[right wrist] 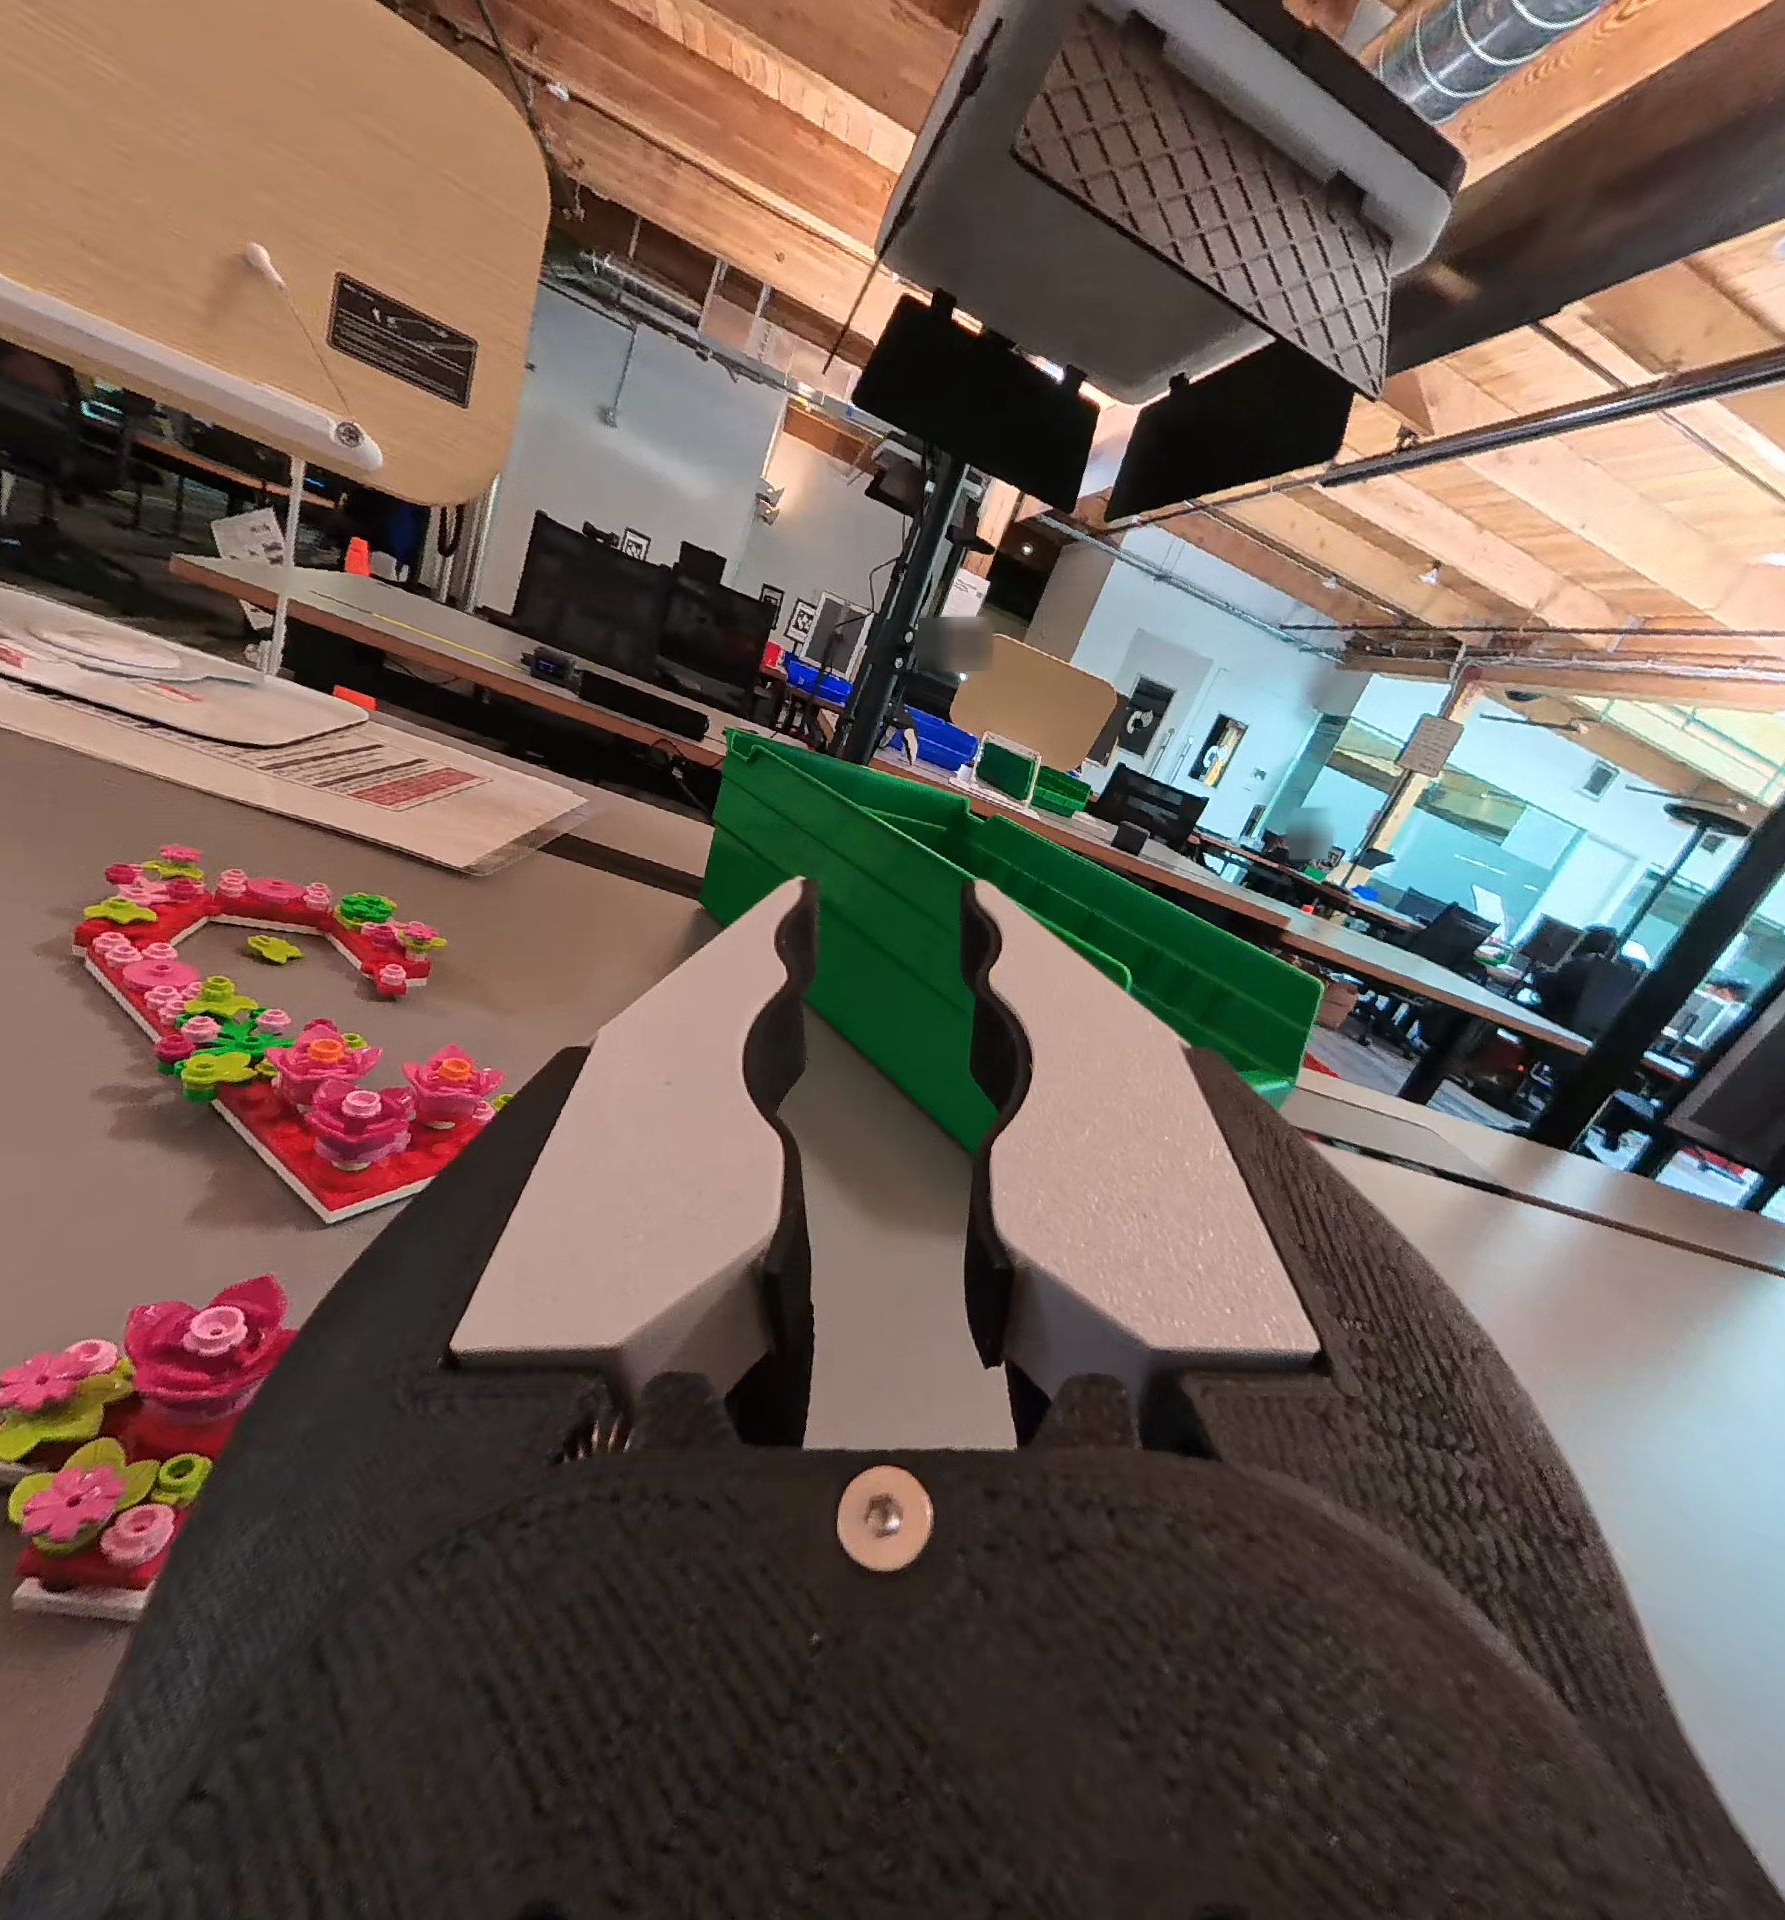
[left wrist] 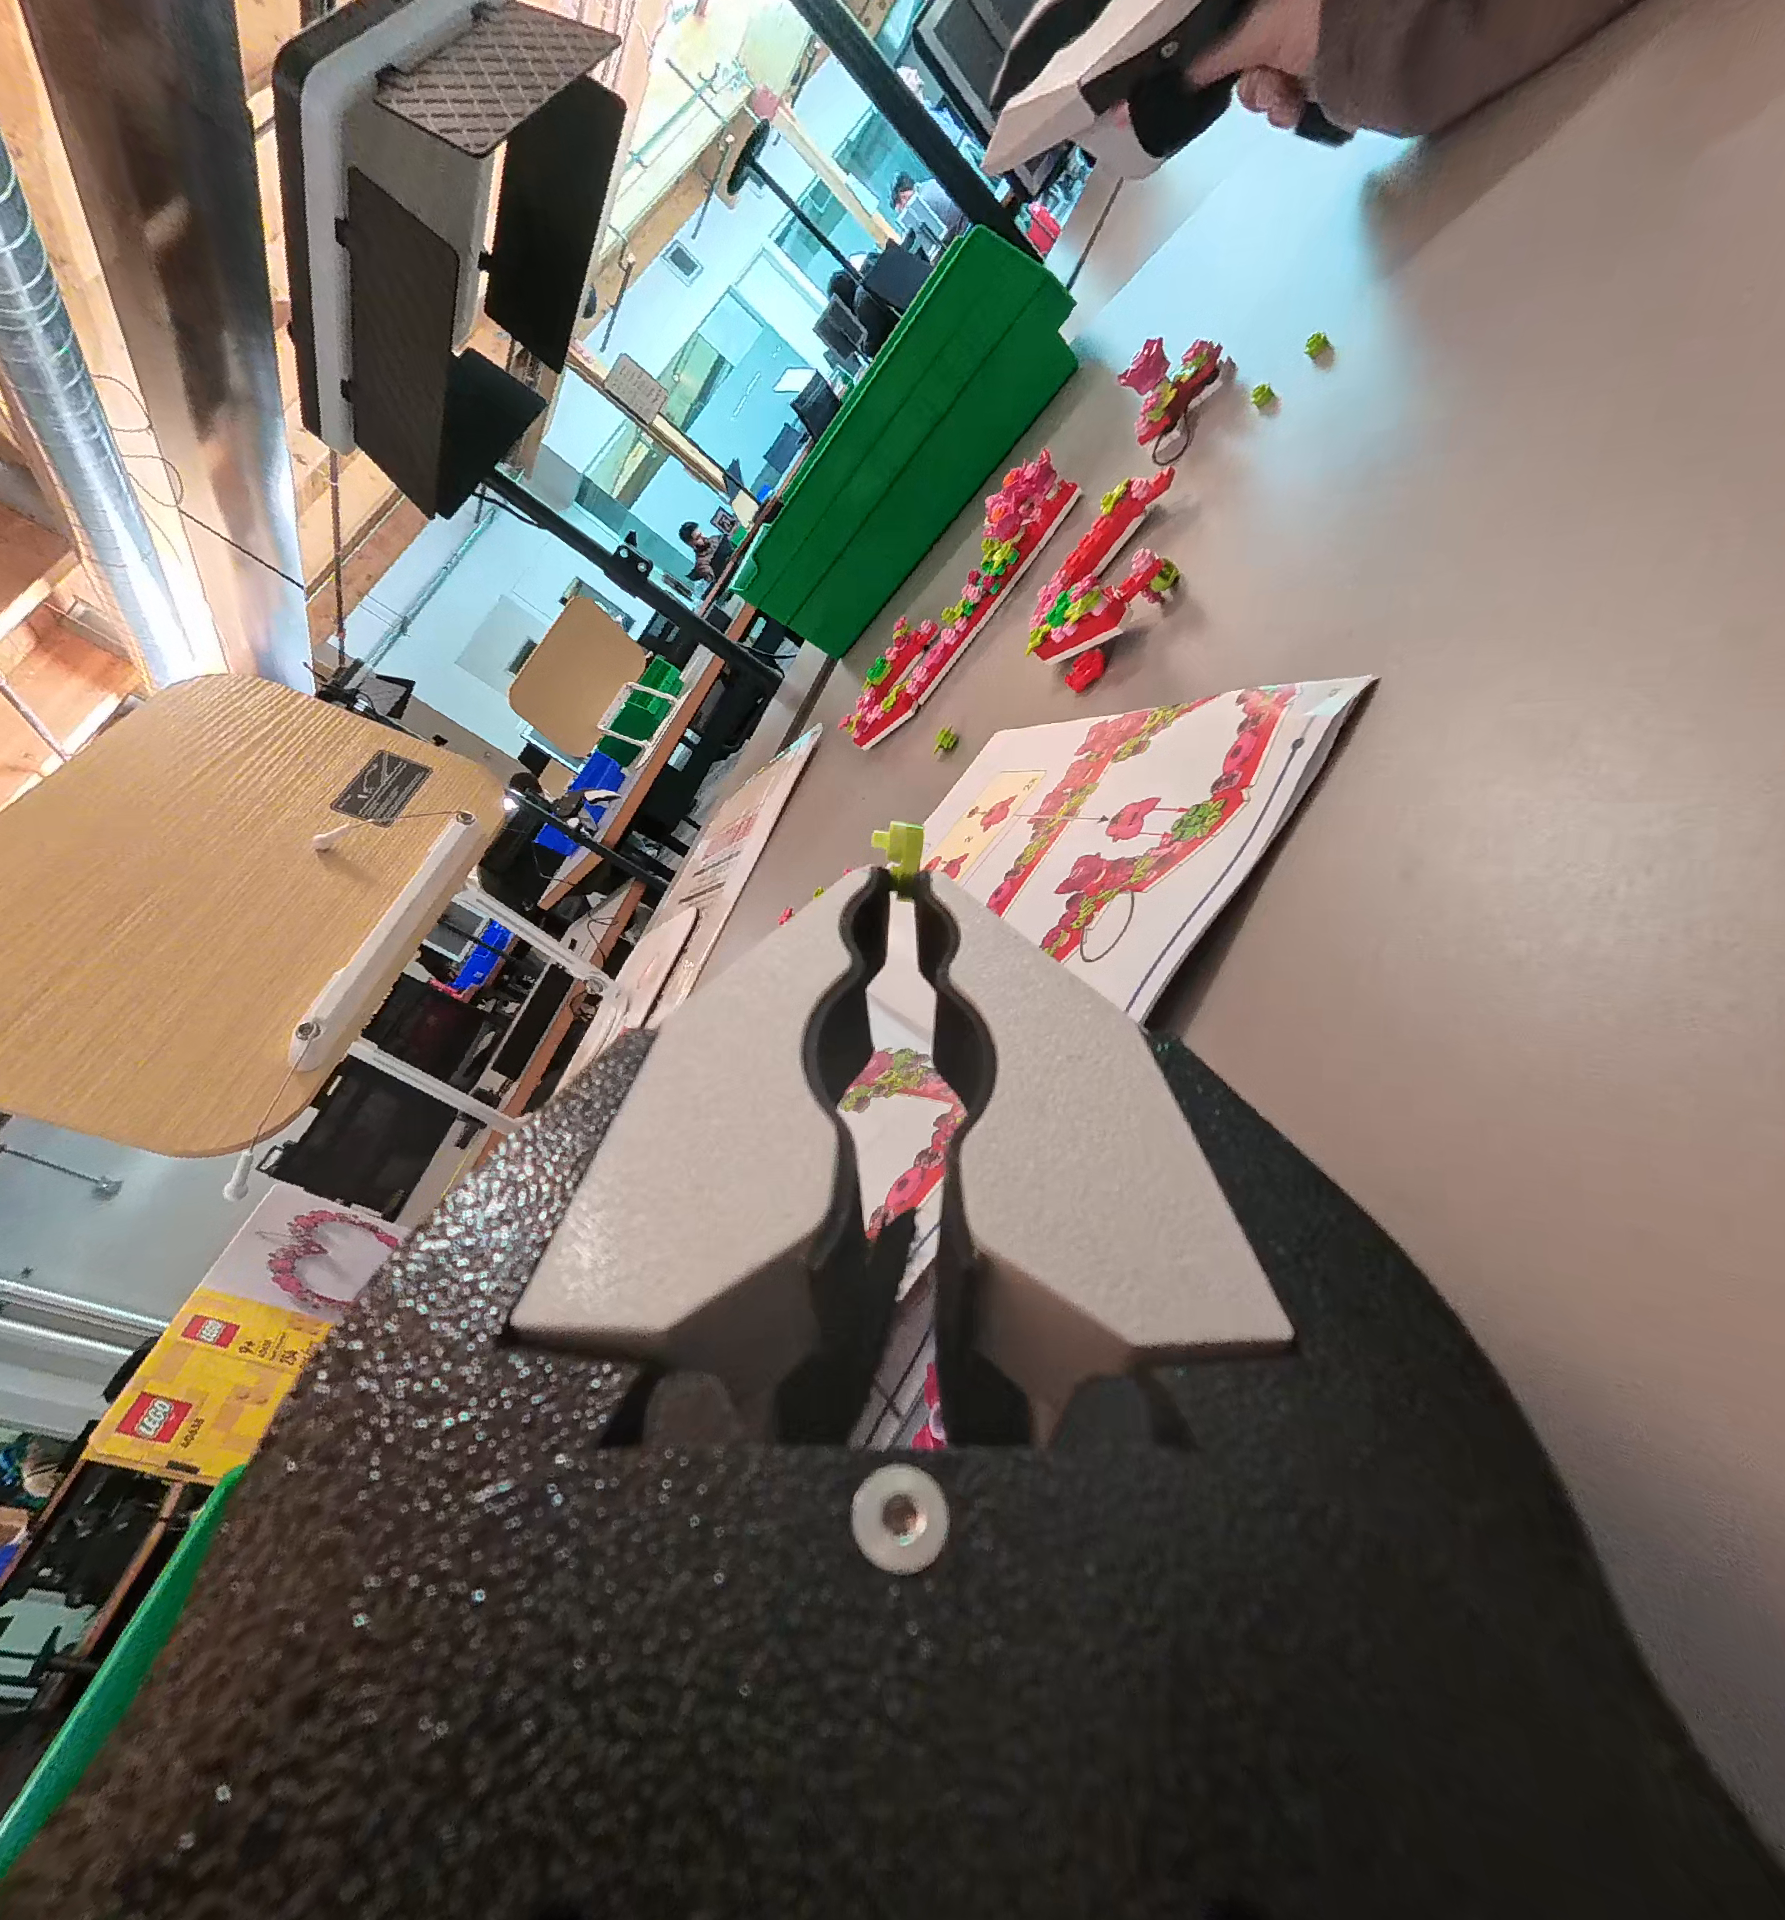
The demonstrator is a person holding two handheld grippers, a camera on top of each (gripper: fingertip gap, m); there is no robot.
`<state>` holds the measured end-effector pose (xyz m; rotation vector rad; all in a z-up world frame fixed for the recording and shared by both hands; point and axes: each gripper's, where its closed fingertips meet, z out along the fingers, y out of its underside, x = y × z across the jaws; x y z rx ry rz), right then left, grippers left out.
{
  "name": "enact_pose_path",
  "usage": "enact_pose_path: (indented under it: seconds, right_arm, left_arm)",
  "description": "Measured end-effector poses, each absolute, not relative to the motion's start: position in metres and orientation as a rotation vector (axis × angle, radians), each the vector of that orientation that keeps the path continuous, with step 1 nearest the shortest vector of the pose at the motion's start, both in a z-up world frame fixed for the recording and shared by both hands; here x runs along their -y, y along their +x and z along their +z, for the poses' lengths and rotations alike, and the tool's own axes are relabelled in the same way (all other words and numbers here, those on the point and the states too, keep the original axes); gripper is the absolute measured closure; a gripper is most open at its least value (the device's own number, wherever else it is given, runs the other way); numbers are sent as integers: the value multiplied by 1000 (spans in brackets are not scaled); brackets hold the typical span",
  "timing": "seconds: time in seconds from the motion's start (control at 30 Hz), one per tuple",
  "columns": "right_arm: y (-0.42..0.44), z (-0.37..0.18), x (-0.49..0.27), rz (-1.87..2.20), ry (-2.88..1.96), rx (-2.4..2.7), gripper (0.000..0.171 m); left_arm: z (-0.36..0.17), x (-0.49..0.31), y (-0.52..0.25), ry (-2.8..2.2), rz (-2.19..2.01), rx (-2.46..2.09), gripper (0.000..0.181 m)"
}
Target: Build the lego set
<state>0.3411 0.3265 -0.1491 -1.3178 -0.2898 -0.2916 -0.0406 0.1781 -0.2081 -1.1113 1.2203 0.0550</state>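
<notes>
My left gripper [left wrist: 901,878] is shut on a small lime-green lego piece [left wrist: 898,844] and holds it above the open instruction booklet [left wrist: 1158,831]. Beyond the booklet lie red lego sections with pink flowers and green leaves: a long curved one [left wrist: 971,592], a shorter one [left wrist: 1101,582] and a small one [left wrist: 1174,390]. My right gripper [right wrist: 883,914] is open and empty, low over the table, pointing at the green bin [right wrist: 929,935]. The long flowered section [right wrist: 275,1008] lies to its left, and a smaller flowered section [right wrist: 109,1444] lies at the near left.
Loose lime pieces [left wrist: 1262,395] lie on the grey table [left wrist: 1594,727]. The green bin [left wrist: 919,436] stands at the table's far edge. A yellow lego box [left wrist: 202,1382] sits at the lower left. The other gripper and a hand [left wrist: 1168,73] show at top right. The grippers' ends are close to 40 centimeters from one another. Measured from the fingertips, the smaller flowered section [right wrist: 109,1444] is 15 centimeters or so from the right gripper and 30 centimeters from the left. It turns up in the left wrist view [left wrist: 1170,378] as well.
</notes>
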Motion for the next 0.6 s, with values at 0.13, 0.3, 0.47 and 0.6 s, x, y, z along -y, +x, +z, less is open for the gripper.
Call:
enact_pose_path:
  seconds: [0.13,0.3,0.47,0.6]
  right_arm:
    - [343,-154,-330,-288,-1335,287,147]
    - [343,-157,-333,-308,-1346,298,148]
    - [343,-158,-334,-323,-1350,307,150]
    - [341,-159,-334,-334,-1353,315,151]
  left_arm:
    - [-209,-177,-40,-1107,58,-1233,179]
    - [-211,-179,-41,-1124,51,-1234,179]
    - [-210,-181,-43,-1139,31,-1218,179]
    - [-210,-180,-42,-1132,32,-1220,179]
